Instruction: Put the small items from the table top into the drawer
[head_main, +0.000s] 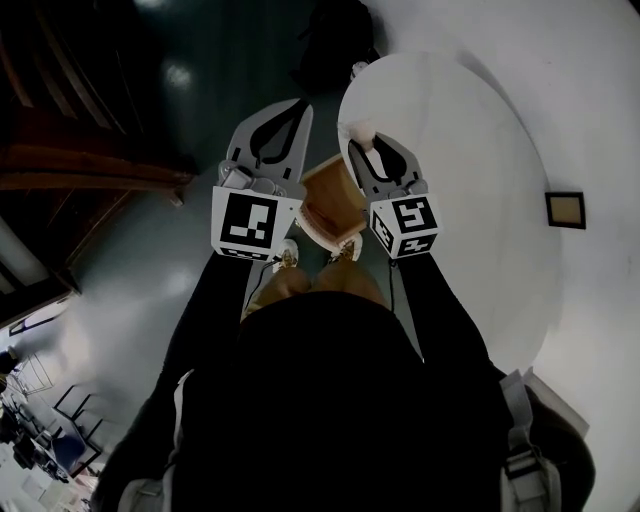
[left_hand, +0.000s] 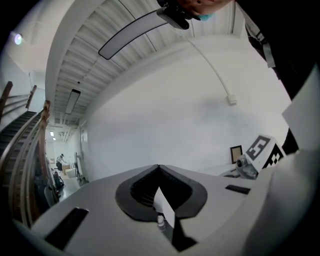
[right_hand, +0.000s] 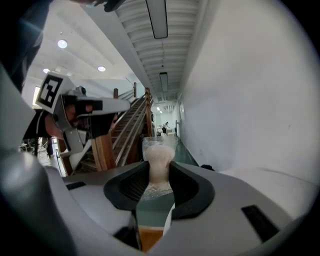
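Round table (head_main: 470, 150) on the person's right, close to the wall. Drawer (head_main: 330, 195) stands open under the table's near-left edge, just ahead of the person's feet (head_main: 288, 255).

Left gripper (left_hand: 159, 166) is out over the floor, left of both drawer and table. Right gripper (head_main: 370, 140) is beside it, over the table's edge and above the drawer's far right part. A small wrapped item (right_hand: 159, 160) sits between its jaws. The drawer lies below and between the two grippers.

Picture frame (head_main: 565, 208) by the wall, right of the table. Bag-like lump (head_main: 335, 45) on the floor past the table's far-left edge. Staircase (head_main: 70, 140) well off to the left.
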